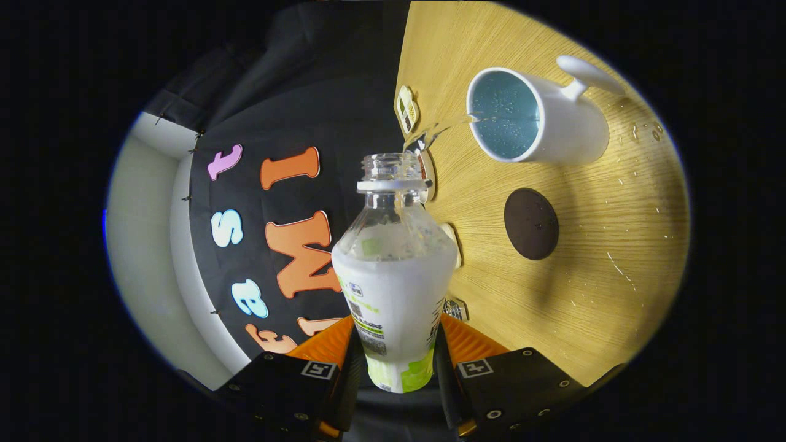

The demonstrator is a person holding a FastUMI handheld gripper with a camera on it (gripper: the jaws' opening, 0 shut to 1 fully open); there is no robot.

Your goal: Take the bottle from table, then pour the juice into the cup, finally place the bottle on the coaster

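Bottle (393,270) sits clamped between the jaws of the gripper (396,362), both fingers pressing on its labelled lower body. Its cap is off and its open neck points ahead of the fingers, toward the cup (540,116). A thin clear stream (439,127) runs from the bottle's mouth across to the cup's near rim. The cup is white with a pale blue inside, its mouth facing the bottle, its handle on the far side. It stands on the wooden bench (614,245). The coaster (531,223), a dark round disc, lies on the bench just beside the cup, apart from it. Small droplets dot the wood around both.
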